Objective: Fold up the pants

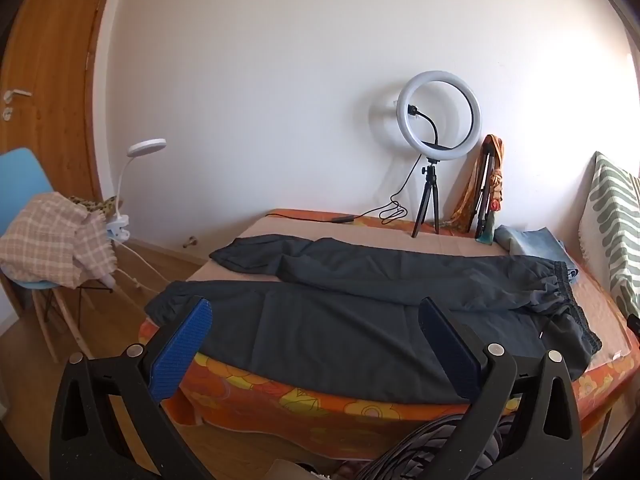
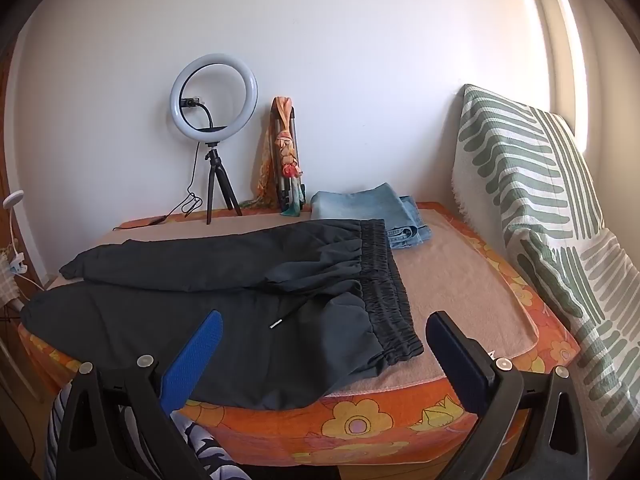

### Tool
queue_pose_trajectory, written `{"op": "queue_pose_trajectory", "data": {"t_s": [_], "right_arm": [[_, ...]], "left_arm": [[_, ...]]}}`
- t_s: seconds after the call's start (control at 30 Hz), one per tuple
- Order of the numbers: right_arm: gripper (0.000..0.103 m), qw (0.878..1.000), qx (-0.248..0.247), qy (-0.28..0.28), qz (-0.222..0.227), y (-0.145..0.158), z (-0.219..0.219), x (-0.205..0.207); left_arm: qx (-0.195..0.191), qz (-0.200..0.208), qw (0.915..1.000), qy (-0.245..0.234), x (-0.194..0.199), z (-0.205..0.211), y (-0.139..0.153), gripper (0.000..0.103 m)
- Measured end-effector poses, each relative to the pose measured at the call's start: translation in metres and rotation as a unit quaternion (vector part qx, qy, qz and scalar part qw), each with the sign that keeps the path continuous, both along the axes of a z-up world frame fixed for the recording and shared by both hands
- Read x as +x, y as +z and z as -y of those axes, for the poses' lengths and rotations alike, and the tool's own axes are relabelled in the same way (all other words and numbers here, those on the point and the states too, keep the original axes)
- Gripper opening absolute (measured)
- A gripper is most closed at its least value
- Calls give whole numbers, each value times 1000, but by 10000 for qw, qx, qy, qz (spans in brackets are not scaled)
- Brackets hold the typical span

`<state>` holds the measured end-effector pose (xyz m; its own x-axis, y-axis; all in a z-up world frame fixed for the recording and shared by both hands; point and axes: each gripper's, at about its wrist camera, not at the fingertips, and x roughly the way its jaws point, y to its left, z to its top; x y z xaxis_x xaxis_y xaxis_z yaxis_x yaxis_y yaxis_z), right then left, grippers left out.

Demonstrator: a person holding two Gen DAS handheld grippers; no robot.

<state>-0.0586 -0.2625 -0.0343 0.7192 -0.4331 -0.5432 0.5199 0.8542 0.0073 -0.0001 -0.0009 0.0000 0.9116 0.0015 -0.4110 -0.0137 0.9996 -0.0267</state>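
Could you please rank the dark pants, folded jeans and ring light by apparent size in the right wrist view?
1. dark pants
2. folded jeans
3. ring light, though these last two look close.

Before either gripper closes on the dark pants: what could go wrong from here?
1. The near leg of the dark pants overhangs the table's front edge; a one-sided pull may slide it off.
2. The drawstring tip lies loose and could snag a pad.
3. The folded jeans touch the waistband and may get dragged along.
Both the left gripper and right gripper are open and hold nothing.
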Motion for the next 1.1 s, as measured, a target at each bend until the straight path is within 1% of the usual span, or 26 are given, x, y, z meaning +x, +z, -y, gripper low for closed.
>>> {"op": "queue_pose_trajectory", "data": {"t_s": [0.6, 1.03, 1.07, 1.1], "right_arm": [[103, 10000, 22, 1, 1, 0, -2, 1], [103, 10000, 41, 9, 5, 0, -3, 2], [103, 10000, 43, 2, 3, 0, -2, 1], [103, 10000, 45, 3, 7, 0, -2, 1]], "left_arm": [[2, -19, 10000, 3, -1, 1, 0, 103], [6, -91, 9999, -77, 3, 10, -2, 103], [25, 30, 10000, -77, 2, 10, -3, 103], [32, 26, 10000, -81, 2, 10, -3, 103]]}}
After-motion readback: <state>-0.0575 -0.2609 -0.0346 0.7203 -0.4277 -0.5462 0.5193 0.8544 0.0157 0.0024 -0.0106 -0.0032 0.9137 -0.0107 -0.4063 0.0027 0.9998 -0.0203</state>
